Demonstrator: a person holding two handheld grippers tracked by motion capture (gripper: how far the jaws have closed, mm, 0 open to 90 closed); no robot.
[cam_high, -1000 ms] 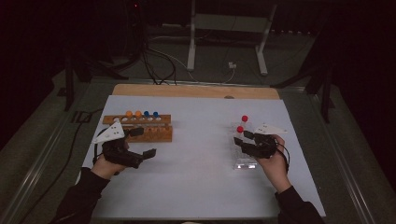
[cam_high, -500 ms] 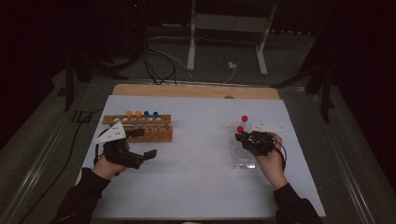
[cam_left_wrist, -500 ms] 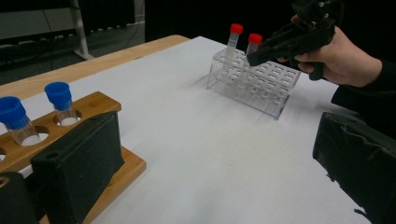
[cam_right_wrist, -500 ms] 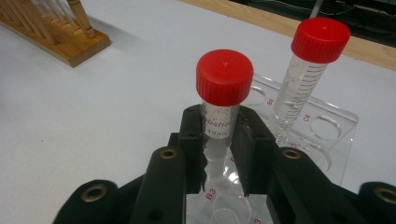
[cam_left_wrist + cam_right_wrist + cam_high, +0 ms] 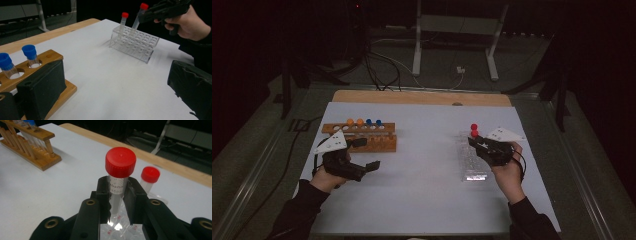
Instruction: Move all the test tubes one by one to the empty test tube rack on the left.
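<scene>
The red-capped tube [image 5: 119, 177] sits clamped between the right gripper [image 5: 117, 197]'s two black jaws, which close on its clear body just under the cap; the cap stands free above the jaw tips. Seen from the left gripper view, this tube [image 5: 139, 17] leans, its lower end down among the holes of the clear plastic rack [image 5: 135, 43] while its top is caught by the right gripper [image 5: 150, 13]. Just past the jaws, on their far side, a second red-capped tube [image 5: 149, 180] stands upright in the same rack [image 5: 120, 230], whose clear surface shows directly below the jaws. In the high view the right gripper [image 5: 477, 143] hovers over the far end of the rack [image 5: 473, 165], with the two red caps [image 5: 474, 130] just beyond its tips, and the person's right hand [image 5: 507, 167] wraps the gripper from behind.

The left gripper [image 5: 117, 82] has its jaws spread wide with nothing between them. One jaw lies just beside the wooden rack [image 5: 53, 56], where two blue-capped tubes [image 5: 30, 53] stand in their holes; the other jaw is over bare white table [image 5: 105, 82]. From above, the left gripper [image 5: 364, 154] lies just in front of the wooden rack [image 5: 377, 142], which carries orange-capped tubes [image 5: 354, 122] and blue-capped ones in its far row. The two grippers are well apart, the white table surface open between them.
</scene>
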